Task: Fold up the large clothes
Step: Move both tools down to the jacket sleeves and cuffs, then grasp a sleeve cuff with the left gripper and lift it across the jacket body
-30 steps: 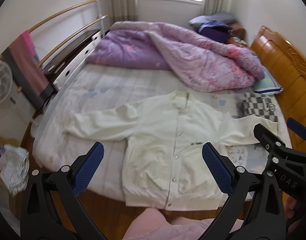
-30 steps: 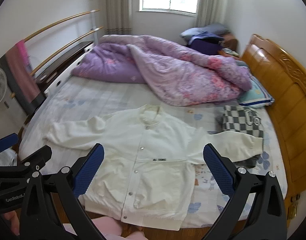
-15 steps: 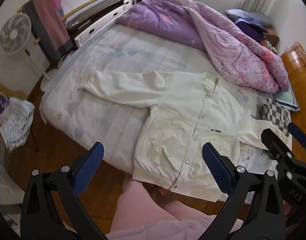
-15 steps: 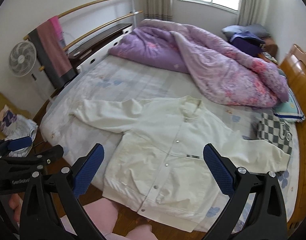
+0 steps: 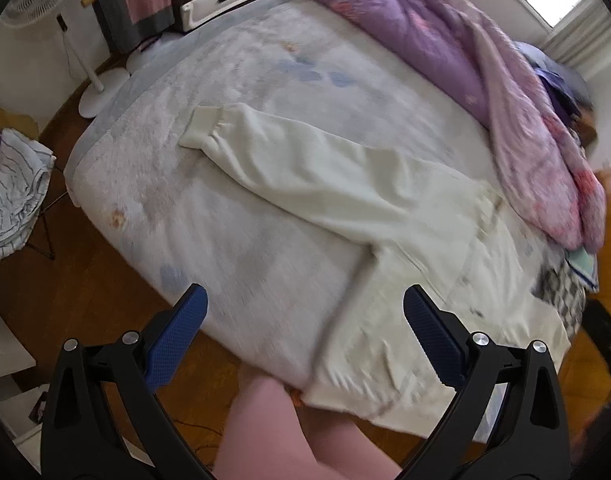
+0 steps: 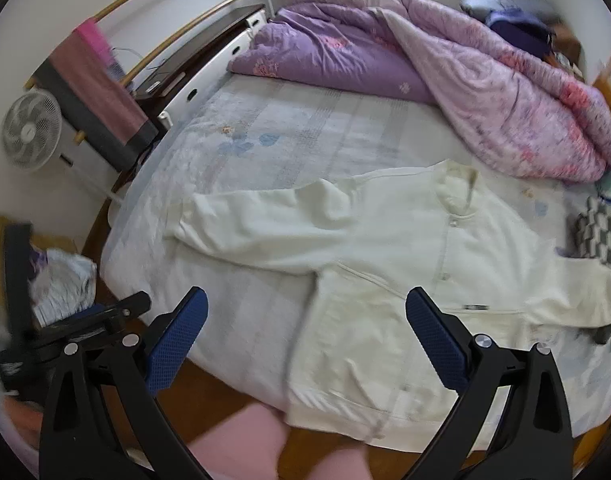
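A cream button-front jacket (image 6: 405, 248) lies flat and face up on the bed, collar toward the quilt, hem at the near edge. Its left sleeve (image 5: 289, 164) stretches out across the sheet, cuff at the far end. My left gripper (image 5: 303, 332) hangs open above the bed's near edge, left of the jacket's body (image 5: 445, 280), holding nothing. My right gripper (image 6: 305, 332) is open too, above the jacket's lower left side. The left gripper's body (image 6: 77, 328) shows at the lower left of the right wrist view.
A purple and pink quilt (image 6: 445, 76) is heaped at the far side of the bed. A checkered cloth (image 6: 601, 236) lies at the right. A standing fan (image 6: 31, 132), a towel rack (image 6: 97, 84) and a cloth pile (image 5: 13, 196) stand left on the wooden floor. The person's pink-clad legs (image 5: 273, 432) are below.
Both grippers have swung left and dipped nearer the bed. The left view now centres on the outstretched sleeve. Both stay open; the jacket has not moved.
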`<state>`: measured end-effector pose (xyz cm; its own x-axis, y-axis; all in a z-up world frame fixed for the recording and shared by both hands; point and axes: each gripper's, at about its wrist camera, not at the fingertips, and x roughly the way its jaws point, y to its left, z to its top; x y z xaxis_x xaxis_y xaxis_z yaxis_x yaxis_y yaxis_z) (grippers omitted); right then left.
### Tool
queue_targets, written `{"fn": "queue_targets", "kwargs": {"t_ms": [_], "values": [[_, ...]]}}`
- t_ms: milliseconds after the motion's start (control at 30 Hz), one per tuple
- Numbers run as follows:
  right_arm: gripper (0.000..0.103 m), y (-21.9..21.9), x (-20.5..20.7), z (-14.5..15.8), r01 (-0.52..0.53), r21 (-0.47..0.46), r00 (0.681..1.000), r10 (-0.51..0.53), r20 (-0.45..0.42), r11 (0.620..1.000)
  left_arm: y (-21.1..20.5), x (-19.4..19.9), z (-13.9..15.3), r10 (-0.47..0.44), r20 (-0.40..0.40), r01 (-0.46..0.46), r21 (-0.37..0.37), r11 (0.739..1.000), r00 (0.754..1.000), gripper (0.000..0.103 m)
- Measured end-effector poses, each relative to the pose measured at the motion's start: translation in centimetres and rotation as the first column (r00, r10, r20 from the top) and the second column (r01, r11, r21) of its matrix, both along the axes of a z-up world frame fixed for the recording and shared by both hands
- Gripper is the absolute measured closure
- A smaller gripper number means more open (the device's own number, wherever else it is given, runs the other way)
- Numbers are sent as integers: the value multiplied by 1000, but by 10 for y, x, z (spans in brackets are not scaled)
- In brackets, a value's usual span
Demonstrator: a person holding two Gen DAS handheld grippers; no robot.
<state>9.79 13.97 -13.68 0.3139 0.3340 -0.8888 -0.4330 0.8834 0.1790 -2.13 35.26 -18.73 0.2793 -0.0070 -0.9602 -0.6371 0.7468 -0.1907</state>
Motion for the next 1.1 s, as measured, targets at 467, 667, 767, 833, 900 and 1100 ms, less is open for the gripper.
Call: {"fn": "queue_targets", "kwargs": {"t_ms": [467,667,767,833,900,1100], "values": [[8,91,81,-142,59,-258,977,-108,-183,964,240,79,-225,284,-141,-297,-75,952,948,12],[8,91,88,-199,24,-363,958,-125,-257,932,272,88,-284,313,-196,-348,-183,919,929,47],[8,86,96,-213,52,-347,953,-151,-263,936,283,84,-296,386,-178,-420,-232,877,905,49],[8,80,102,-227,79,-331,944,-178,-279,940,287,81,-299,427,-169,-458,-241,856,888,54],[9,71,111,-242,121,-281,930,-208,-305,952,286,83,-291,413,-132,-433,-226,873,901,88],[65,57,136,-270,170,-197,919,-227,-322,966,275,105,-243,353,-77,-357,-44,933,933,91]]}}
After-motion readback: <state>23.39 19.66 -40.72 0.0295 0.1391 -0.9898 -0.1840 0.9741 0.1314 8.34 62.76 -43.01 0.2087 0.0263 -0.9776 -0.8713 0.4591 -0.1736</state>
